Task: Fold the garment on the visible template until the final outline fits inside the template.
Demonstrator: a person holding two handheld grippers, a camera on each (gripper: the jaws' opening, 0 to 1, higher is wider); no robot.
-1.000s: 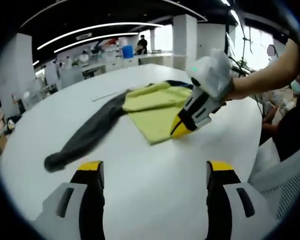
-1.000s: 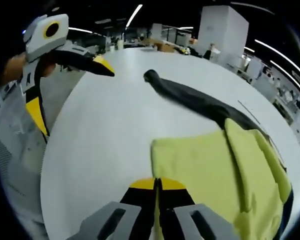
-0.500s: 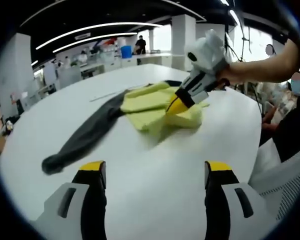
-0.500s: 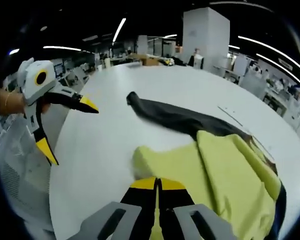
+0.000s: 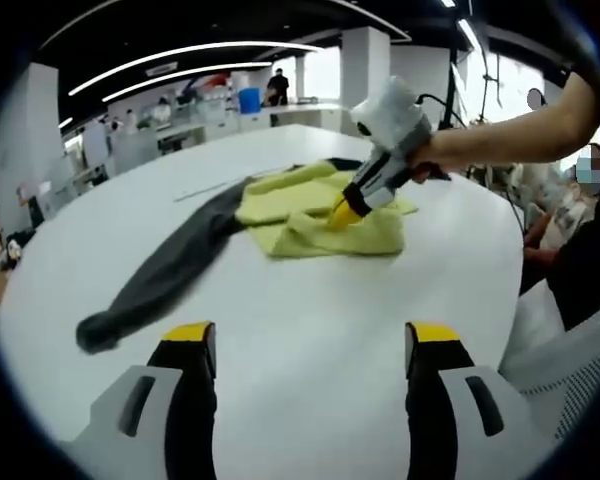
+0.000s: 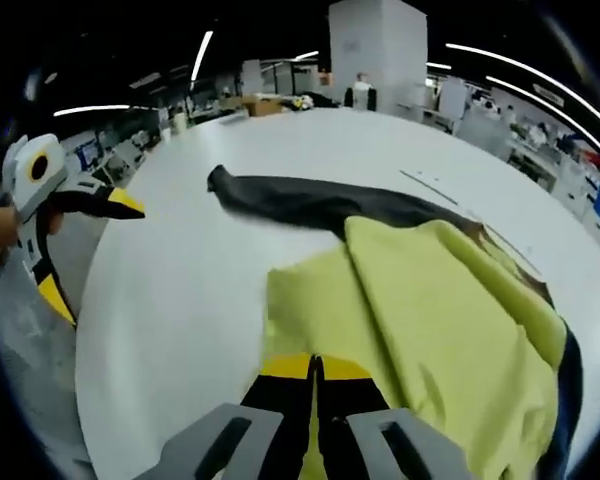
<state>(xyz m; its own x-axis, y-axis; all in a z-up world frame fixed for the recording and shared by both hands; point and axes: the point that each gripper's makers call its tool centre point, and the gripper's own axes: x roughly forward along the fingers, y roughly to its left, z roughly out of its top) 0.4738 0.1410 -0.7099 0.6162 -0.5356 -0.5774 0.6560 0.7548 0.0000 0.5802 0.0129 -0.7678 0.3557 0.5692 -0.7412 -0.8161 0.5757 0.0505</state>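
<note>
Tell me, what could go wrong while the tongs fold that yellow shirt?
The right tongs pinch only the yellow cloth's edge, so it might slip out and flop open. The long dark sleeve trails far across the white table and may stay outside the final shape. The left tongs hang open, holding nothing down.

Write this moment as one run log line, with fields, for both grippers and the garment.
right gripper: shut on yellow garment, folding edge | left gripper: open, above white table | dark sleeve: spread out
</note>
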